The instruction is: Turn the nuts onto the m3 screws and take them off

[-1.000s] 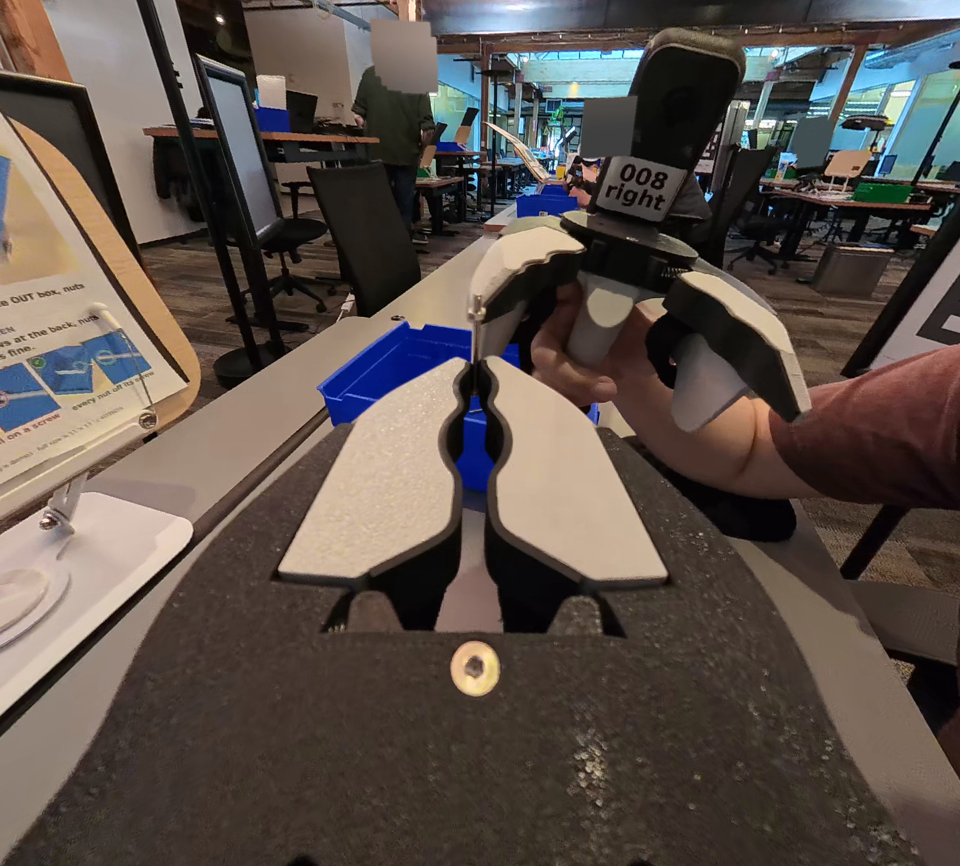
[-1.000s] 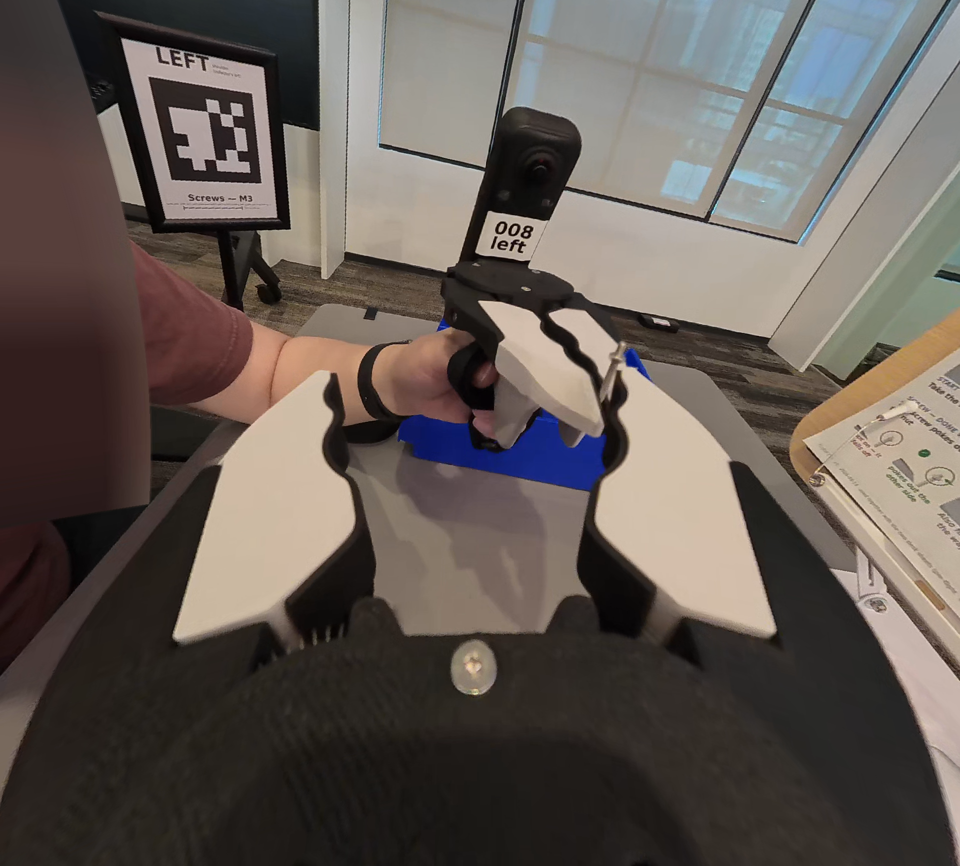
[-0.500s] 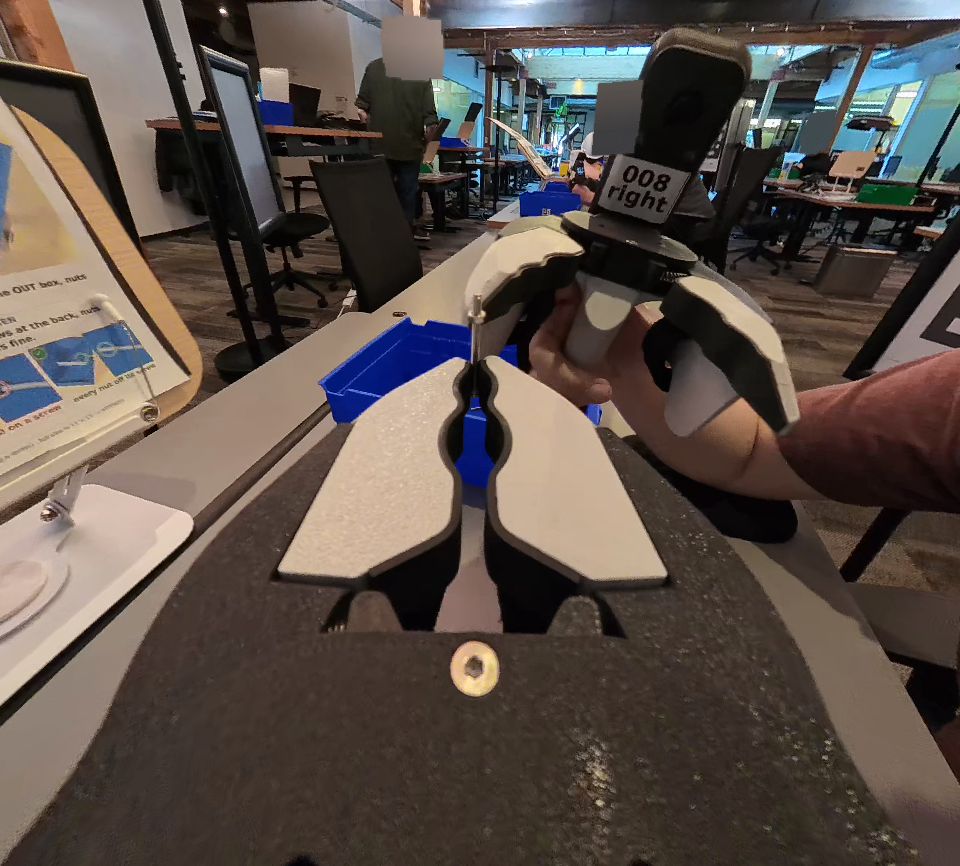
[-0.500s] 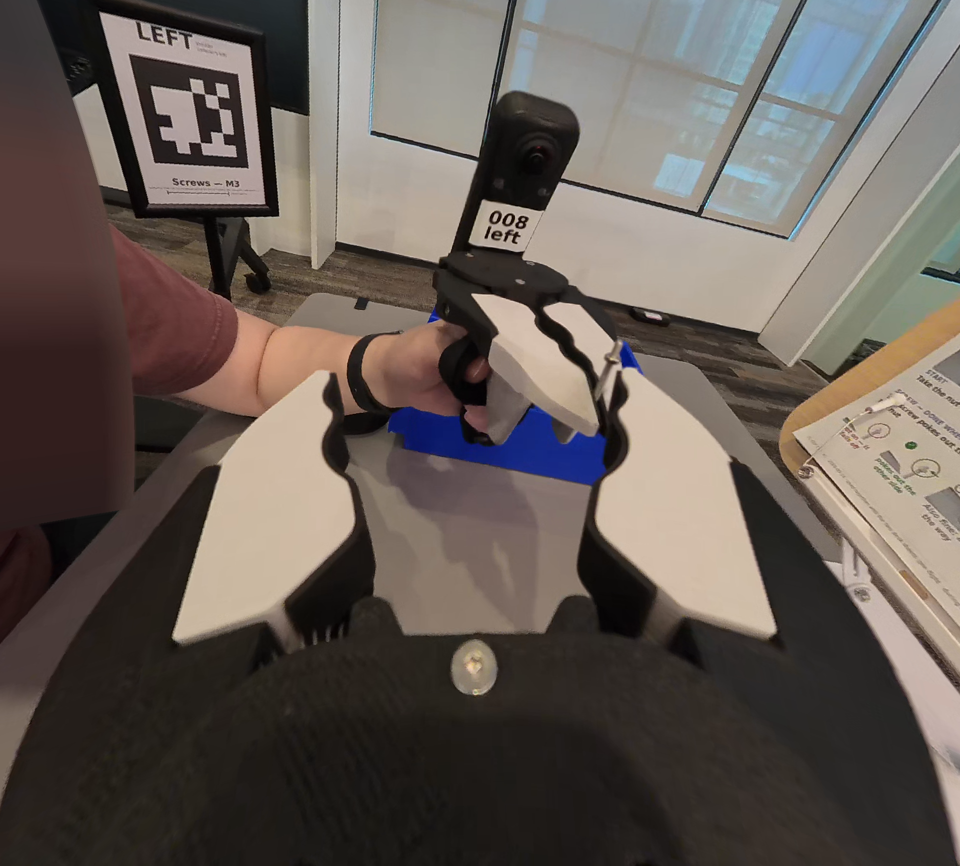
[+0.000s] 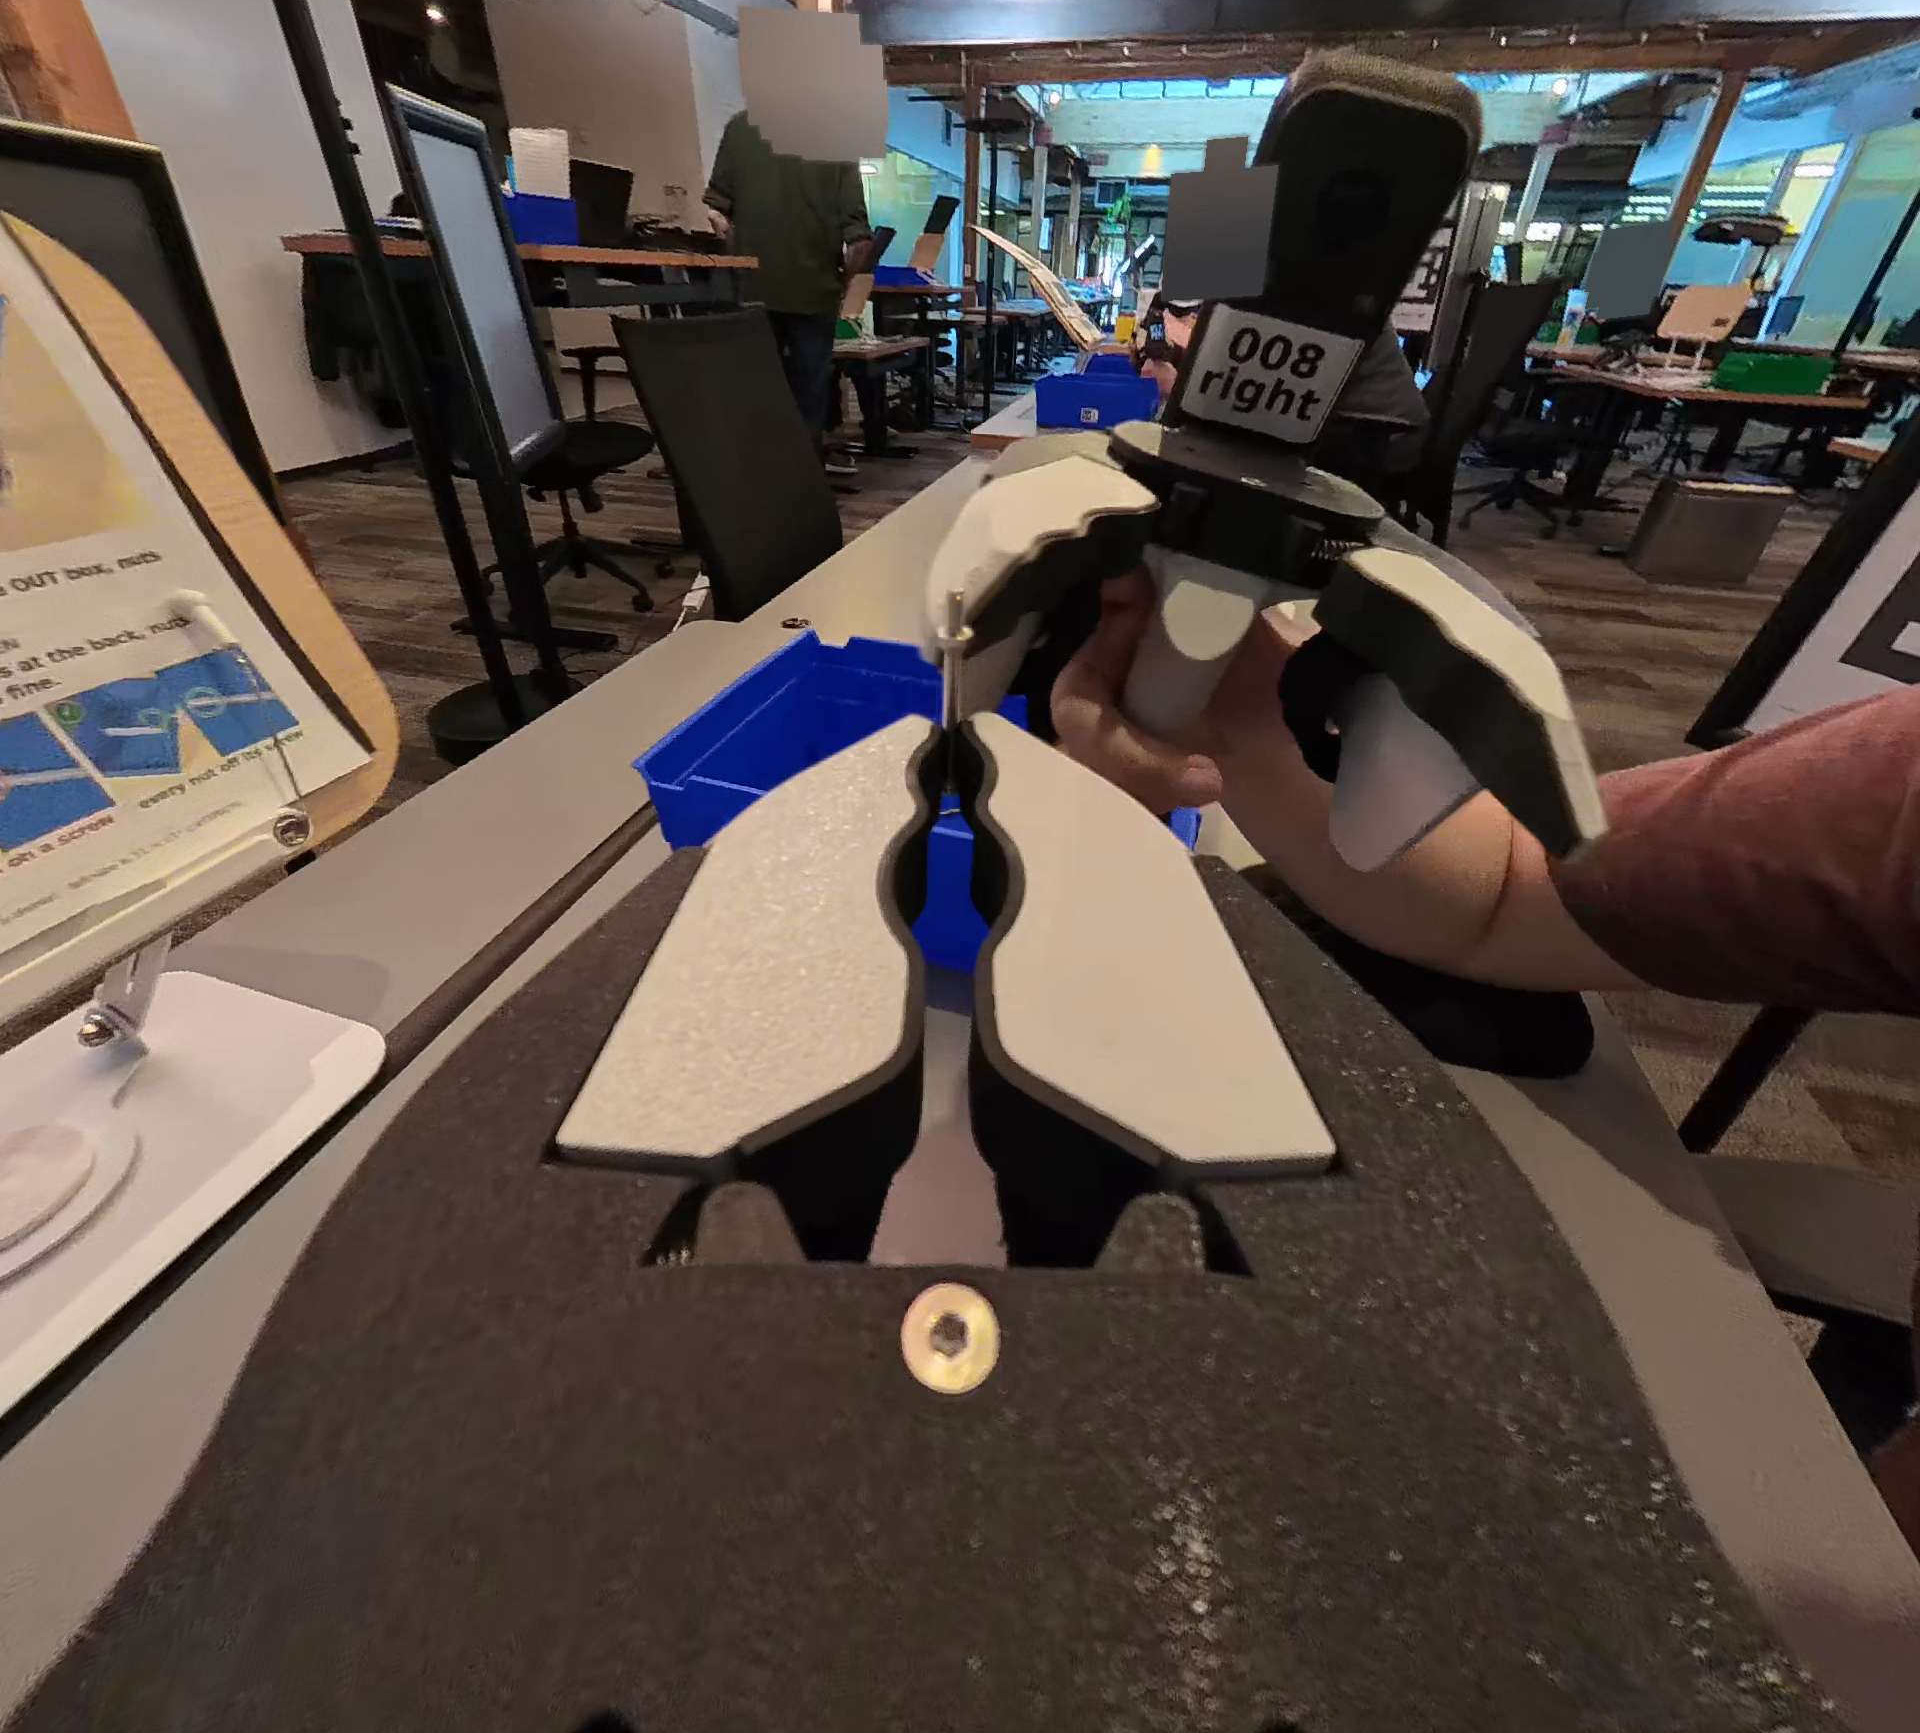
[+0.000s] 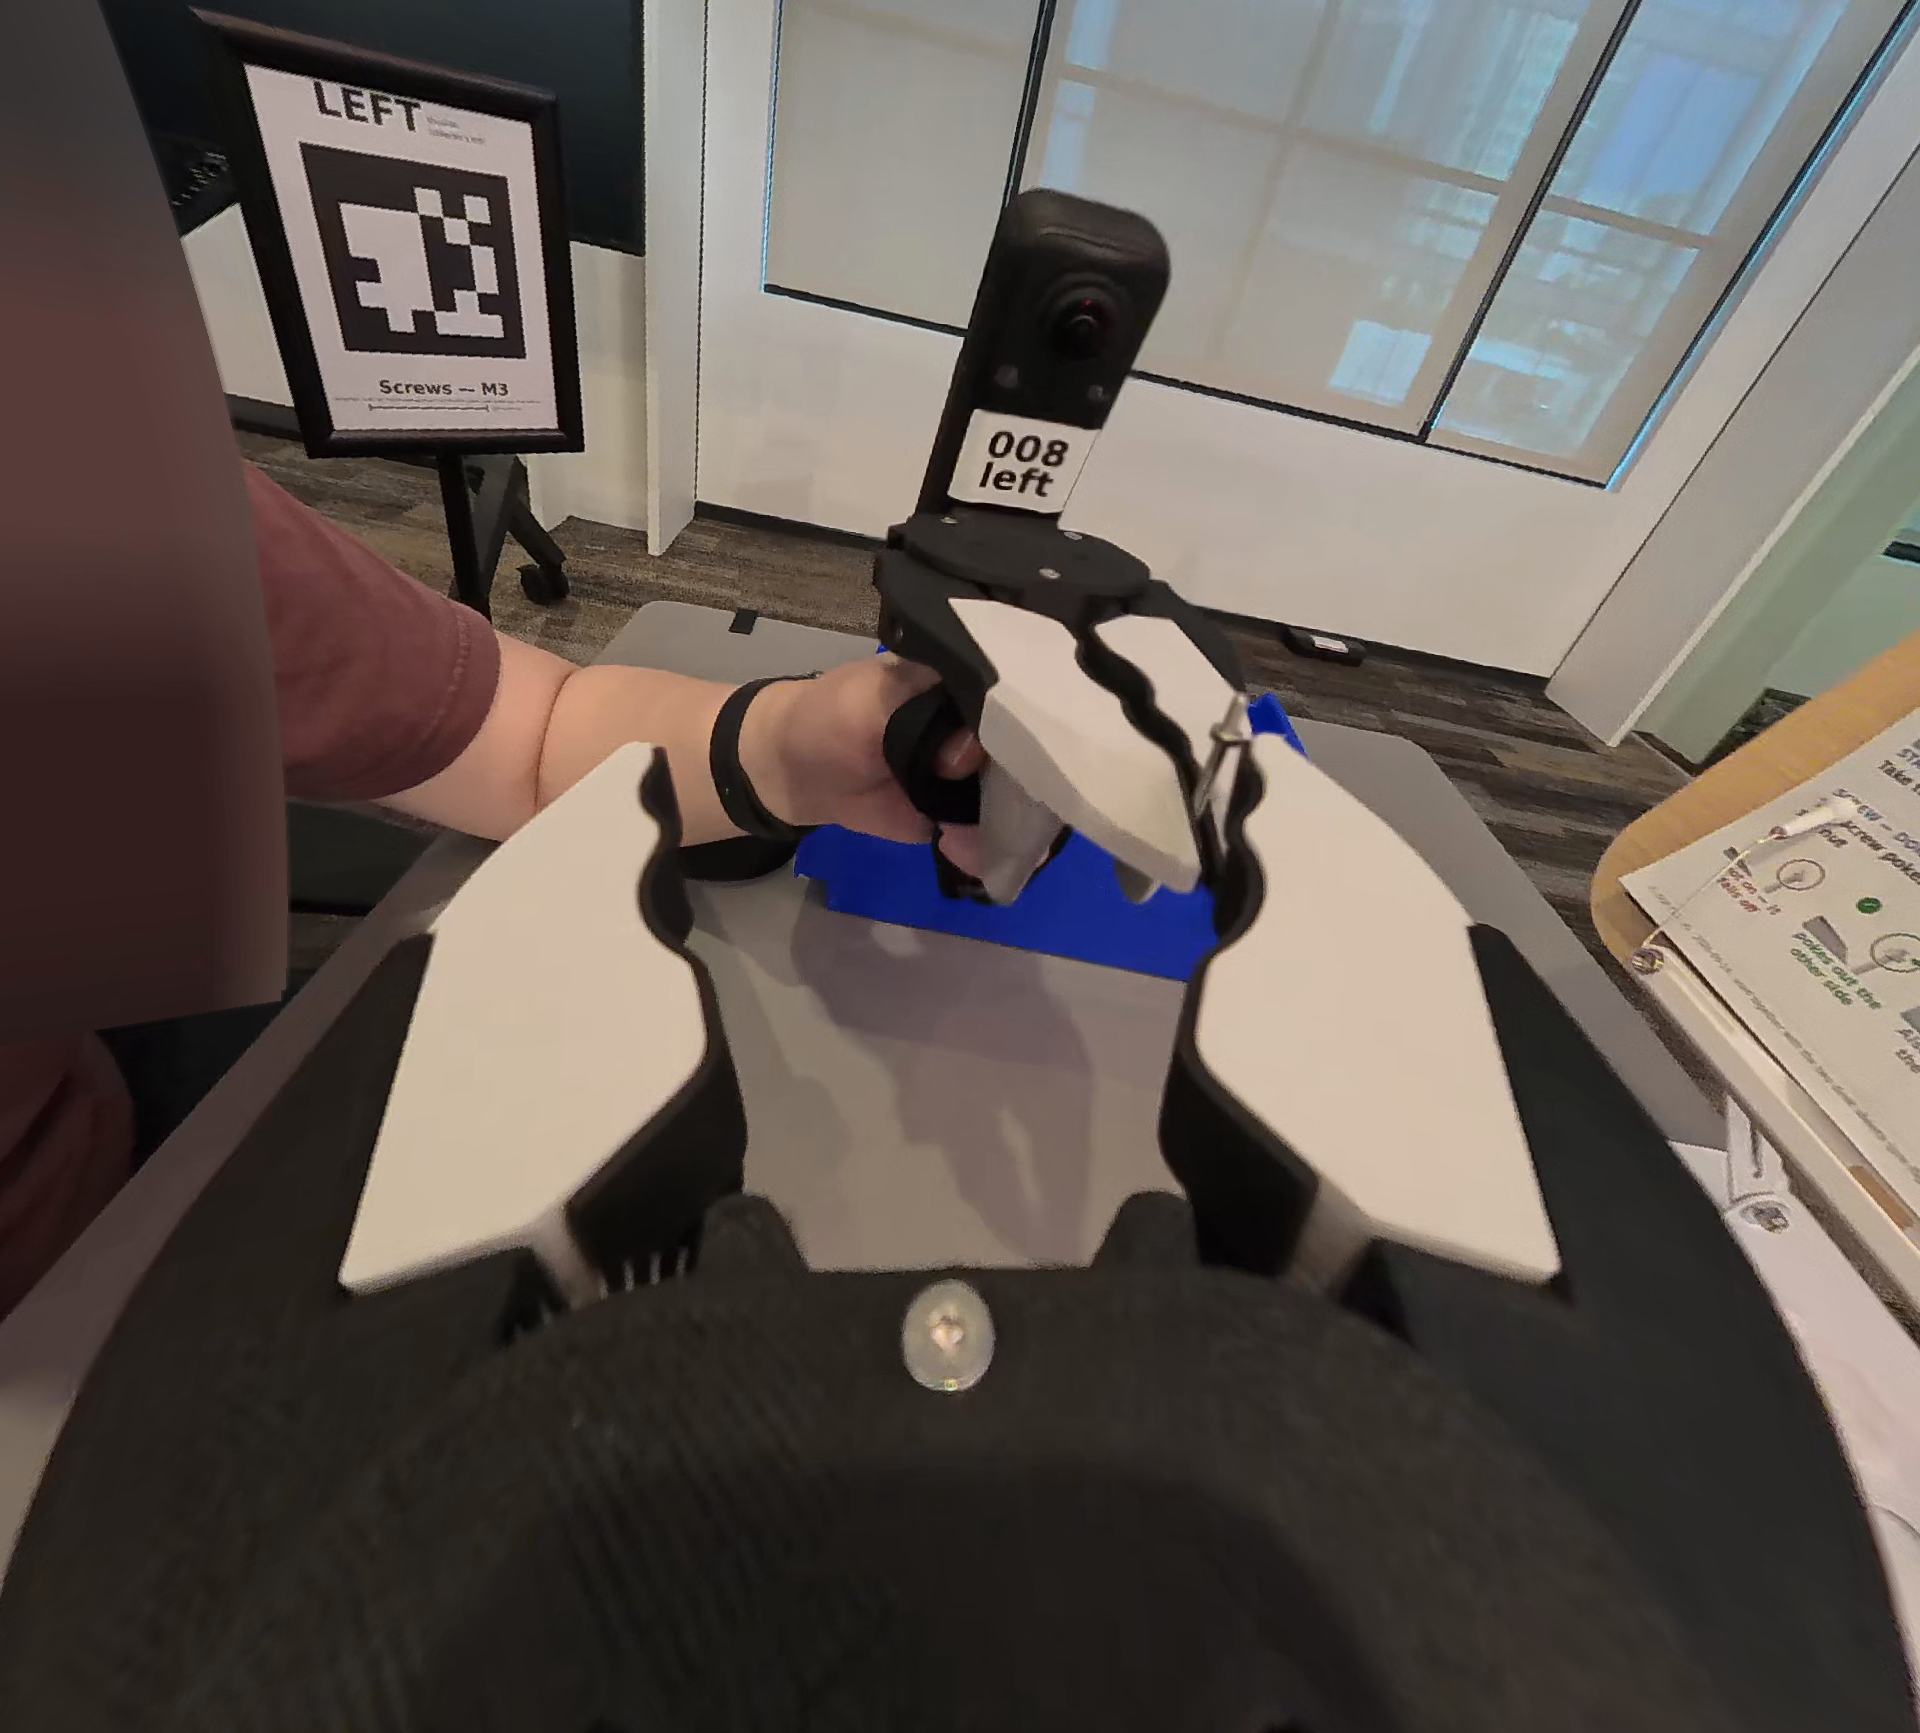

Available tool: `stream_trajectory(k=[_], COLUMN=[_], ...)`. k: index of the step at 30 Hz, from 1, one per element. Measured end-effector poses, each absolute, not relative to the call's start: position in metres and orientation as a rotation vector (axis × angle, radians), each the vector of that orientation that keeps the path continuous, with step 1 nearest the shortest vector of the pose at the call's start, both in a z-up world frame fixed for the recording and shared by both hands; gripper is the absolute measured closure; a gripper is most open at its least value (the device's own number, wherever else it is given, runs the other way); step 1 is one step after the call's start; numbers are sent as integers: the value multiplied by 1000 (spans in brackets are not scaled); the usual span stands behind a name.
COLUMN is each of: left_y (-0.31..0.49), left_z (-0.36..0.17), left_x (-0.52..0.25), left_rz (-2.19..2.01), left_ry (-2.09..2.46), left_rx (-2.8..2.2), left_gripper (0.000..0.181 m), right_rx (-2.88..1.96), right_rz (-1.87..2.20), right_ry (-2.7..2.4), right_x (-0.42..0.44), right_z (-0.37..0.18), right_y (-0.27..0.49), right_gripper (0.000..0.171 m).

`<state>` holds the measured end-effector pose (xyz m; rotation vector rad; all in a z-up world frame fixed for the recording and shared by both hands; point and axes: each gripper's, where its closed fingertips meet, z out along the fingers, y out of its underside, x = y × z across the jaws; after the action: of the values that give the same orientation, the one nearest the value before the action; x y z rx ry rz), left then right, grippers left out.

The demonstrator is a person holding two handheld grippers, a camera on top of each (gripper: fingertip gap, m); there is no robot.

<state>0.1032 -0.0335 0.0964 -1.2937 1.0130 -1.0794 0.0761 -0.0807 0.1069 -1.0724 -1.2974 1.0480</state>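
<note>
Your left gripper (image 5: pixel 949 727) is clamped on the M3 screw (image 5: pixel 949 675), upright above the blue bin (image 5: pixel 790 727); bin contents hidden. Right gripper (image 6: pixel 951 816) gapes wide, one finger (image 6: pixel 1340 956) beside the screw. Nut (image 5: pixel 951 634) visible only in the left view.

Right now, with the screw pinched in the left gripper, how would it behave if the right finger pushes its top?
The screw looks thin, metal and probably stiff. Only its lower end sits in the left gripper, so it may pivot. The right gripper is open.
</note>
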Motion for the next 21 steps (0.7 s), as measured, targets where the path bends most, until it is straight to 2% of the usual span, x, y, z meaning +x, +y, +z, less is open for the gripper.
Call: stream_trajectory(k=[1,14,15,17,21], left_y=[-32,-43,-41,-41,-48], left_z=[98,95,97,99,97], left_x=[101,110,107,105,110], left_rz=[-1090,-1110,-1126,-1153,-1142], left_ry=[1002,1052,1037,1030,1068], left_rx=[-1294,-1278,-1275,-1277,-1260], left_gripper=[180,180,180,179,179], right_rx=[-1072,-1049,-1044,-1044,-1149], right_rz=[1058,1035,1033,1063,1166], right_ry=[-1292,-1308,-1302,-1258,-1157], right_x=[79,76,80,88,94], right_z=[109,108,111,119,120], right_y=[-80,-84,-83,-78,-60], right_gripper=[76,76,79,103,133])
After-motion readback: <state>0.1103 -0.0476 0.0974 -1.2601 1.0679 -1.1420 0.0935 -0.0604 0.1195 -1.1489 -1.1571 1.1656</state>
